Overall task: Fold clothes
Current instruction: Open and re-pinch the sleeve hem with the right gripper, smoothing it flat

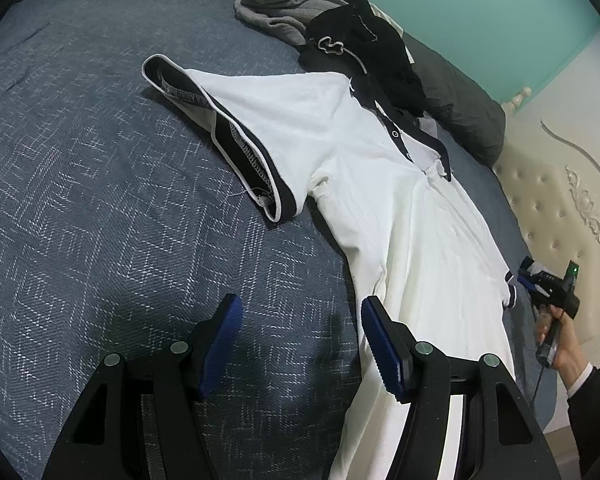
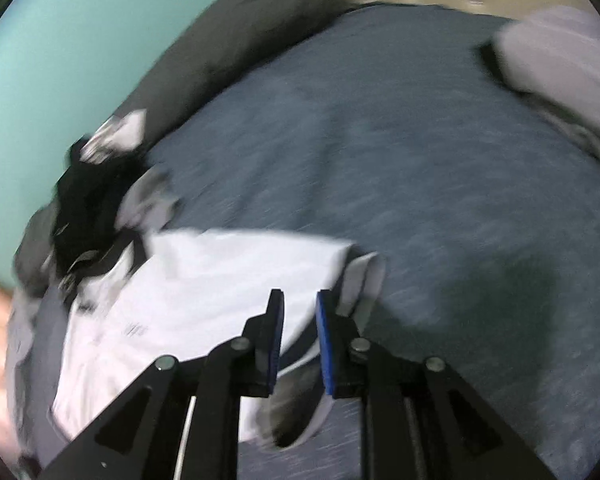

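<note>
A white polo shirt point(image 1: 380, 184) with navy collar and cuffs lies spread face up on the blue-grey bedspread point(image 1: 120, 200). Its near sleeve point(image 1: 236, 136) sticks out to the left. My left gripper point(image 1: 300, 304) hovers open over the bedspread at the shirt's side edge, nothing between its fingers. In the right wrist view, which is blurred, my right gripper point(image 2: 299, 296) stands over the shirt's other sleeve point(image 2: 220, 292). Its jaws are narrowly apart and the navy cuff point(image 2: 296, 356) shows in the gap, not pinched. A hand holds the right gripper point(image 1: 540, 280) at the shirt's far cuff.
A pile of black clothes point(image 1: 360, 48) and a grey garment point(image 1: 280, 8) lie beyond the collar. A dark grey pillow point(image 1: 460, 112) rests against the cream tufted headboard point(image 1: 548, 200). A pale garment point(image 2: 564, 60) lies at the far right of the bed.
</note>
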The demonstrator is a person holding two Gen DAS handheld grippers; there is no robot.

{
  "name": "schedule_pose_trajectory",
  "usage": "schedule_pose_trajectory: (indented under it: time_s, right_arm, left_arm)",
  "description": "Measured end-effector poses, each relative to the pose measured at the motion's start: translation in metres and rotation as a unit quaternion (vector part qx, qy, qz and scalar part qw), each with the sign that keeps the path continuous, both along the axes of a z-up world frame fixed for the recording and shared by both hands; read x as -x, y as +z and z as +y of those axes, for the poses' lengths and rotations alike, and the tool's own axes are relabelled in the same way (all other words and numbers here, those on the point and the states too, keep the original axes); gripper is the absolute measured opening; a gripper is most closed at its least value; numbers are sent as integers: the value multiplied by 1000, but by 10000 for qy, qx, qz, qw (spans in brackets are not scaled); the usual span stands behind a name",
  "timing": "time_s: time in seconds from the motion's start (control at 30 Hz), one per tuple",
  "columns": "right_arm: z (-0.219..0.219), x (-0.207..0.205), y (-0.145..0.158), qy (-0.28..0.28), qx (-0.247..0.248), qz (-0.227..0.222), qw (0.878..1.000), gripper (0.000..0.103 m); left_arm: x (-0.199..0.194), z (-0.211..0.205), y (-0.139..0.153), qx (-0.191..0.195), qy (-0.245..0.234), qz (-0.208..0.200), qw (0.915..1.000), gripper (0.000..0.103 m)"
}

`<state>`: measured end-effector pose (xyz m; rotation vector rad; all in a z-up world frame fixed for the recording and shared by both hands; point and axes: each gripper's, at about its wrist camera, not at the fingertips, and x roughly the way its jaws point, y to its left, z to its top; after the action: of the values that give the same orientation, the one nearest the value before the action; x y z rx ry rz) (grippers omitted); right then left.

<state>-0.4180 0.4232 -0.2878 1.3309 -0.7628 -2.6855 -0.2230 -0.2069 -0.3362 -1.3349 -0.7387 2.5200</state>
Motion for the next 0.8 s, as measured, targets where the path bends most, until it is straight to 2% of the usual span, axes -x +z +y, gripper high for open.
schedule_pose_trajectory:
  time_s: [0.07, 0.17, 0.27, 0.4, 0.57, 0.67, 0.73, 0.77, 0.8]
  right_arm:
    - [-17, 2, -2, 300, -1, -96, 9995, 16]
    - [-30, -1, -15, 382, -104, -434, 9983, 16]
    - [-22, -11, -28, 140, -225, -646, 9976, 16]
    - [3, -24, -44, -317, -62, -836, 9960, 16]
    - [10, -31, -37, -356, -22, -724, 9967, 16]
    - [16, -37, -29, -442, 367, -483, 9972, 16]
    - [18, -40, -26, -446, 658, -377, 9961, 22]
    - [18, -39, -27, -409, 781, -415, 9952, 31]
    - [15, -40, -29, -385, 821, -472, 9948, 31]
  left_arm:
    - [0, 1, 0, -1, -2, -2, 10000, 66]
    - [0, 1, 1, -3, -9, 11, 10000, 66]
    - [-1, -1, 3, -32, 5, 33, 10000, 66]
    - [-3, -4, 6, -77, 25, 76, 9999, 66]
    - [-5, -4, 7, -104, 12, 74, 9999, 66]
    - [-6, -3, 7, -131, 8, 81, 9999, 66]
    - [-7, -2, 8, -143, -7, 89, 9999, 66]
    - [-7, -2, 9, -151, -14, 93, 9998, 66]
    - [-8, -2, 9, -160, -21, 97, 9998, 66]
